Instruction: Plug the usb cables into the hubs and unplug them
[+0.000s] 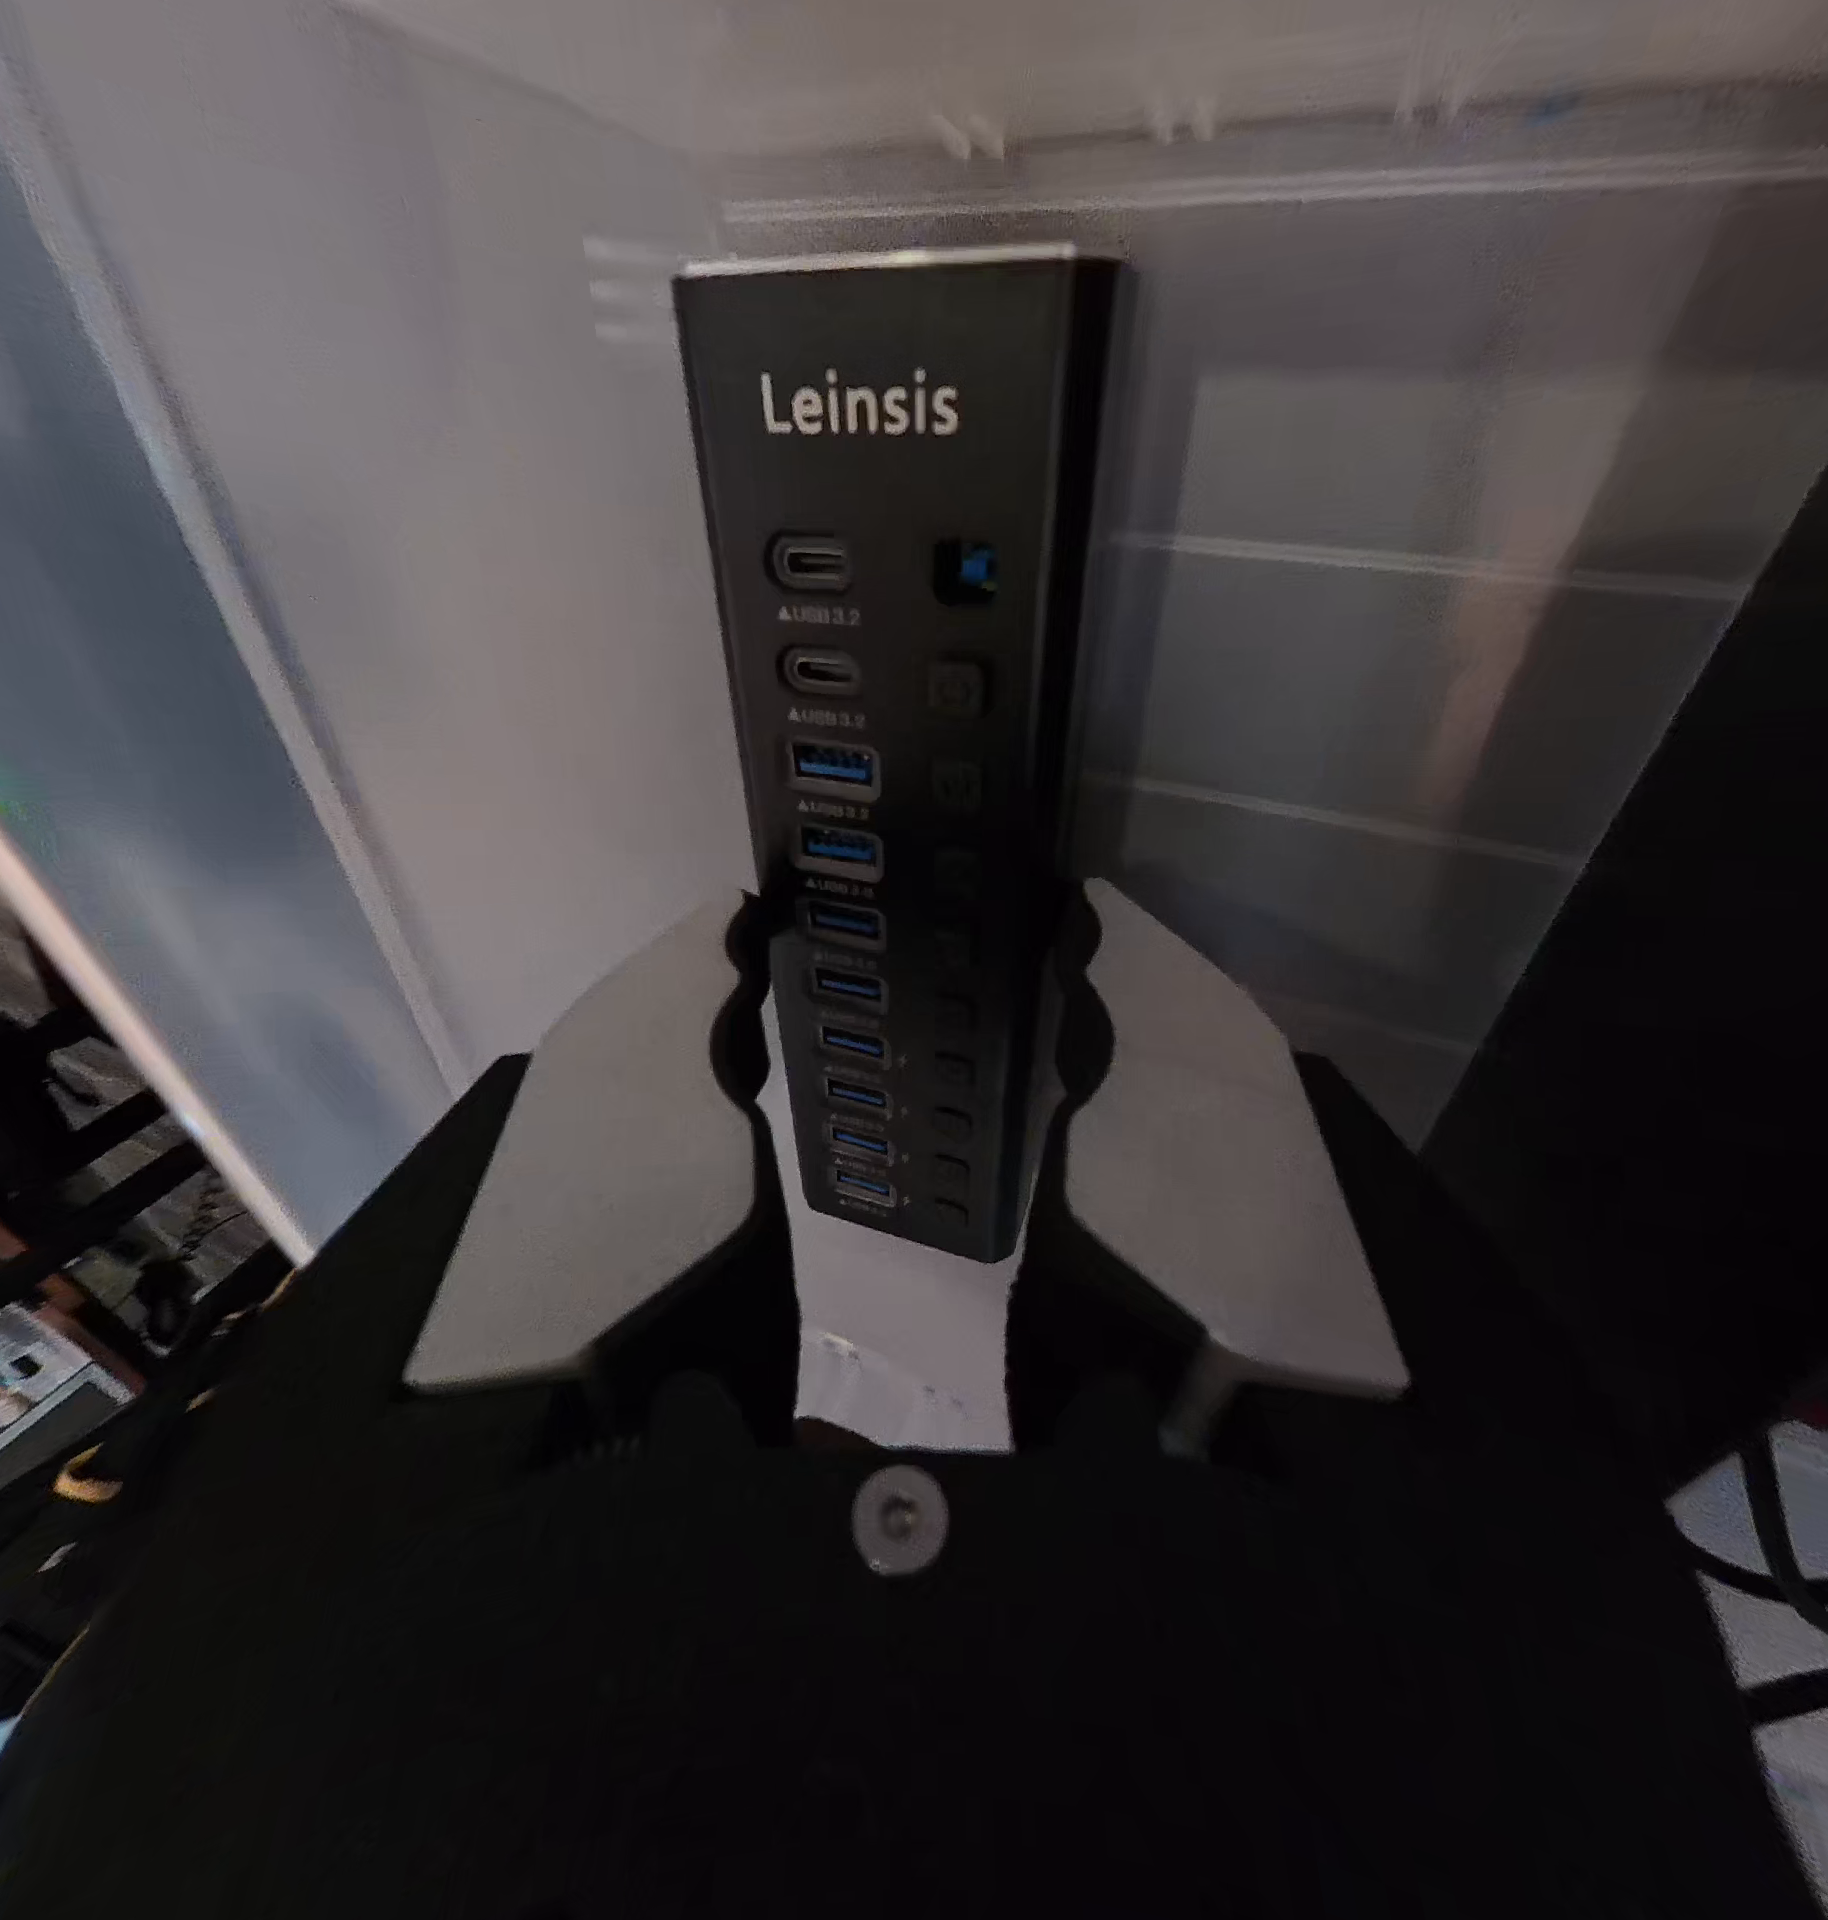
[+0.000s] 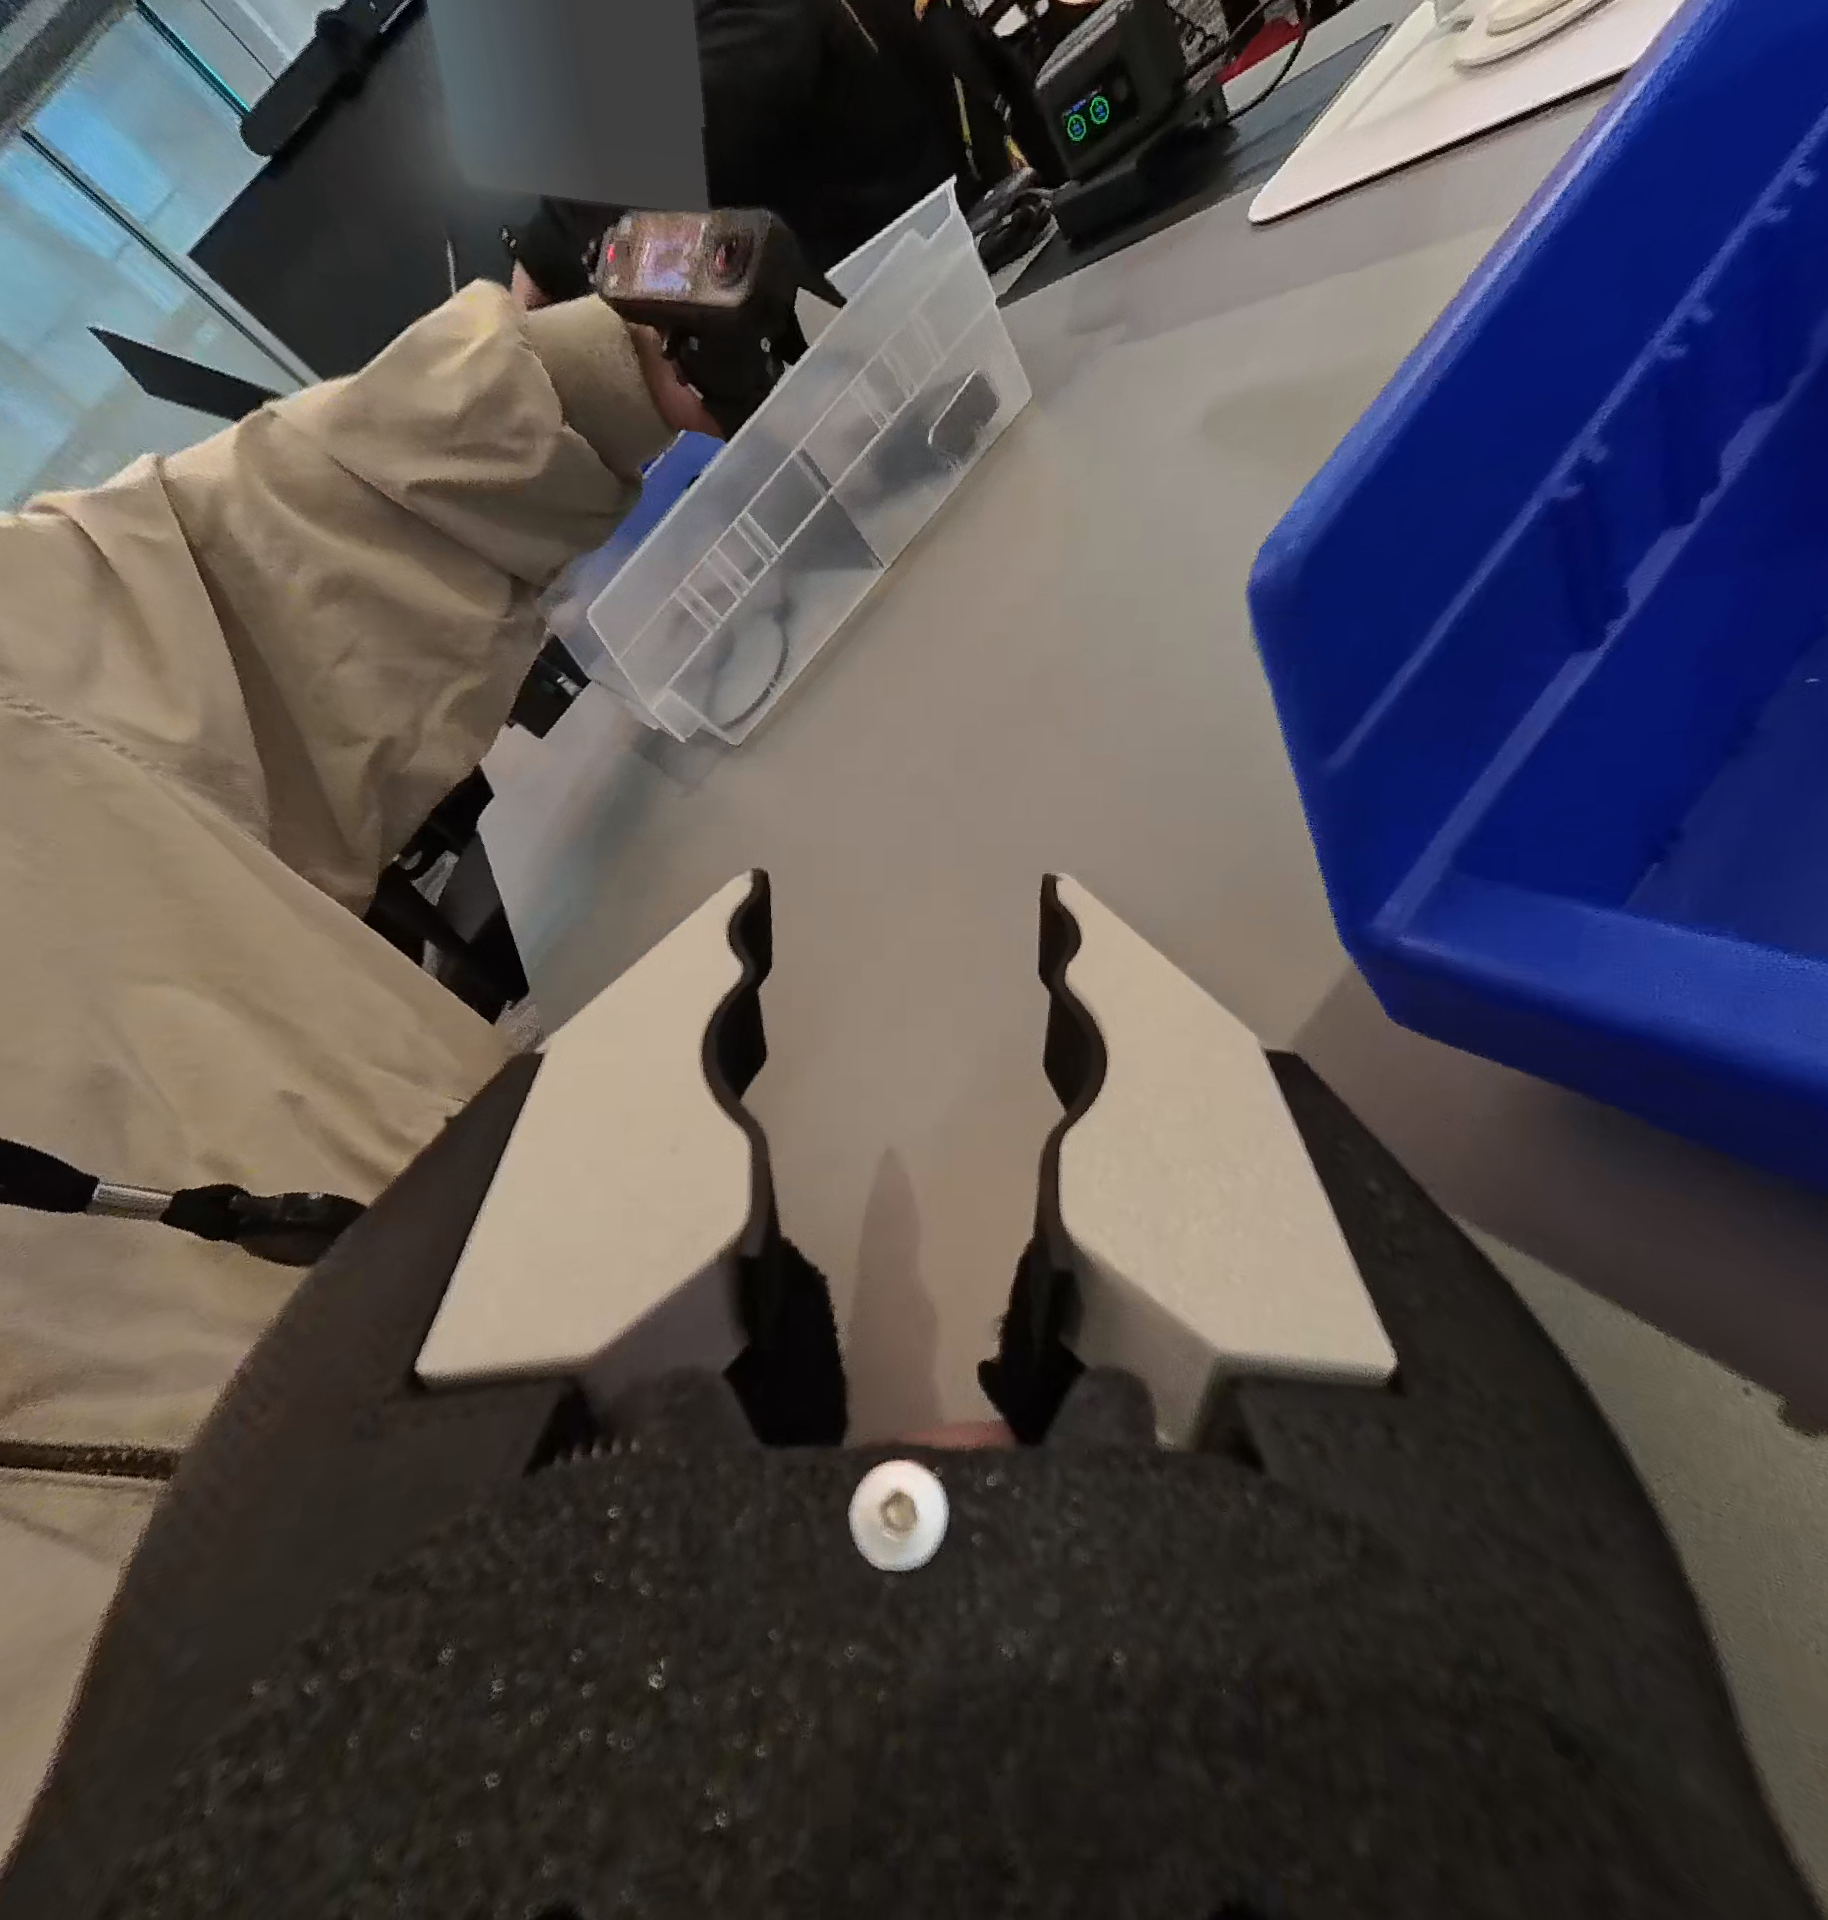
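Observation:
A black USB hub (image 1: 889, 468) with a column of blue ports stands on end between my left gripper's fingers. My left gripper (image 1: 915, 904) is shut on the hub's lower half, one pad on each long side, inside a clear plastic bin (image 1: 1409, 675). No plug sits in any port that shows. My right gripper (image 2: 905, 894) is open and empty over the grey table (image 2: 1045, 675). In the right wrist view the left gripper (image 2: 702, 301) reaches into the clear bin (image 2: 889, 343), which holds dark cables (image 2: 754, 655).
A large blue bin (image 2: 1616, 623) stands close on the right of my right gripper. A person's beige sleeve (image 2: 266, 623) fills the left. Black cables (image 1: 1814, 1590) lie at the lower right of the left wrist view. Electronics and a white mat (image 2: 1409, 114) sit at the table's far side. My right fingertips sit around 50 cm from my left ones.

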### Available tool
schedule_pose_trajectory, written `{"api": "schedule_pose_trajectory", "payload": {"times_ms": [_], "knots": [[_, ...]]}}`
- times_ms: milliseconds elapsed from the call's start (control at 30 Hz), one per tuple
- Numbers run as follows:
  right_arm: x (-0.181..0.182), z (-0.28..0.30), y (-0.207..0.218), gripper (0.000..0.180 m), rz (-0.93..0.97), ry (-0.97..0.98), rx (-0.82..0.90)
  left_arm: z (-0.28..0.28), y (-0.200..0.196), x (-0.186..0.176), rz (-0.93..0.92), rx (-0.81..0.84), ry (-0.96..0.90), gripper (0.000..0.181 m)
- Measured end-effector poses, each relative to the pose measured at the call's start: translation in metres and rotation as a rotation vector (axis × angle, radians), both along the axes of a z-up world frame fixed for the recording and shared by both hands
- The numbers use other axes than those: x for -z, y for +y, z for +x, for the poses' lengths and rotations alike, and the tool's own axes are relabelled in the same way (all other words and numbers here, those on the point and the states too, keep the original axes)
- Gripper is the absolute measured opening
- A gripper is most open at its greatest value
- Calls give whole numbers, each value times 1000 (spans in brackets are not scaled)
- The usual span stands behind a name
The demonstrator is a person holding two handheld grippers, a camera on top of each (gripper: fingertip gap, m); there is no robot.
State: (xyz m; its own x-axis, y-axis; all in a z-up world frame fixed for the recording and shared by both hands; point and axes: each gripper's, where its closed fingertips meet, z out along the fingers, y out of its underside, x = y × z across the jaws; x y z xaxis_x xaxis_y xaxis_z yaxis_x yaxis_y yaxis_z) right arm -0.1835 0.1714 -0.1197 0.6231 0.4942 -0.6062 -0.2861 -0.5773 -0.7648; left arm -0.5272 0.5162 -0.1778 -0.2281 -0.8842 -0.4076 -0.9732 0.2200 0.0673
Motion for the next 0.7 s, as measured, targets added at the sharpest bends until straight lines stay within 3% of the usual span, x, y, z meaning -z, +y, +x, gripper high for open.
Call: {"api": "schedule_pose_trajectory", "payload": {"times_ms": [167, 333, 533, 700], "knots": [[-3, -2, 0, 51, 11, 6, -4, -3, -2, -29, 157, 41, -4, 54], [-9, -17, 0, 51, 38, -9, -28, 6, -11, -106, 405, 37, -137, 54], [-59, -64, 26, 51, 157, -73, -88, 60, -69, -194, 617, -30, -537, 54], [-116, -109, 80, 51, 245, -69, -64, 141, -147, -221, 546, -137, -1008, 54]]}}
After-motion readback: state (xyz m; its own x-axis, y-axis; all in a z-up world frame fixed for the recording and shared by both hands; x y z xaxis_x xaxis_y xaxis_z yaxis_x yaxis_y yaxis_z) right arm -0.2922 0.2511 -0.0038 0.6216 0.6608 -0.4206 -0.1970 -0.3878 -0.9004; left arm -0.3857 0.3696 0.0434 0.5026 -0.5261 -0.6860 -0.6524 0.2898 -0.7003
